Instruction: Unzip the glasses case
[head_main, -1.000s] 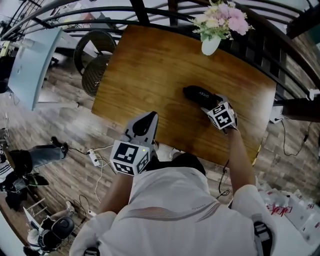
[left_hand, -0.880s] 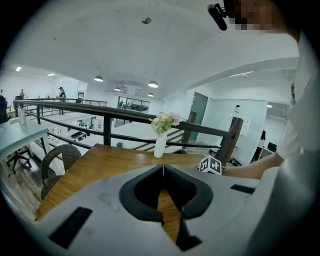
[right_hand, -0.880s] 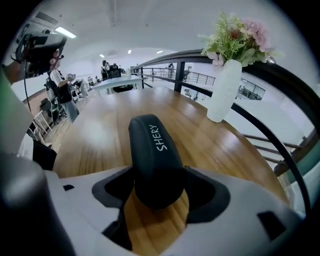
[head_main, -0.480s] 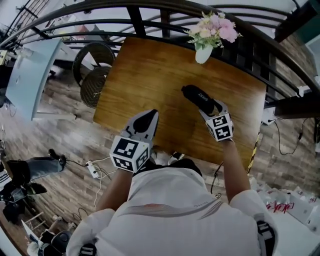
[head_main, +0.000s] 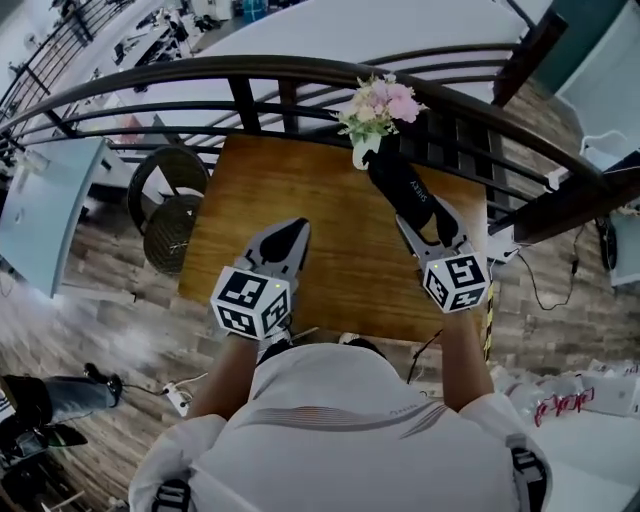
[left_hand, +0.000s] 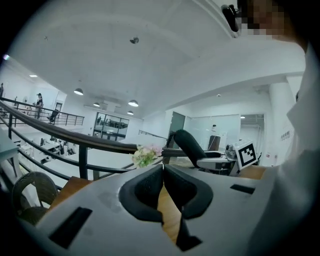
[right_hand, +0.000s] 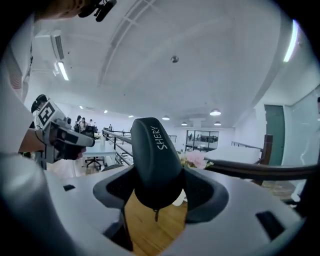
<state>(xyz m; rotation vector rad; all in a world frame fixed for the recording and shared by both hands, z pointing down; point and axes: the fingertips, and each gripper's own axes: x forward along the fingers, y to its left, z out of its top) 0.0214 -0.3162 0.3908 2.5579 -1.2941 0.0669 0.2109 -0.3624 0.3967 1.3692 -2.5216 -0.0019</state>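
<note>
Two tongs are hovering over the wooden desk (head_main: 330, 260). The right tongs (head_main: 424, 216), whose jaws have just been closing, are clamping the dark glasses case (right_hand: 156, 160). It is showing white "SHERY" lettering and hanging raised above the desk's far edge, with its zipper pull (right_hand: 156, 215) dangling. The left tongs (head_main: 288, 234) are sitting shut and empty. A white vase (head_main: 363, 152) at the far edge is holding pink flowers (head_main: 380, 100).

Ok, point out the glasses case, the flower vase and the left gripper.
glasses case (right_hand: 156, 155): right gripper view, middle of its dark shell.
flower vase (head_main: 363, 153): head view, its white body.
left gripper (left_hand: 163, 167): left gripper view, where its shut jaws meet.
</note>
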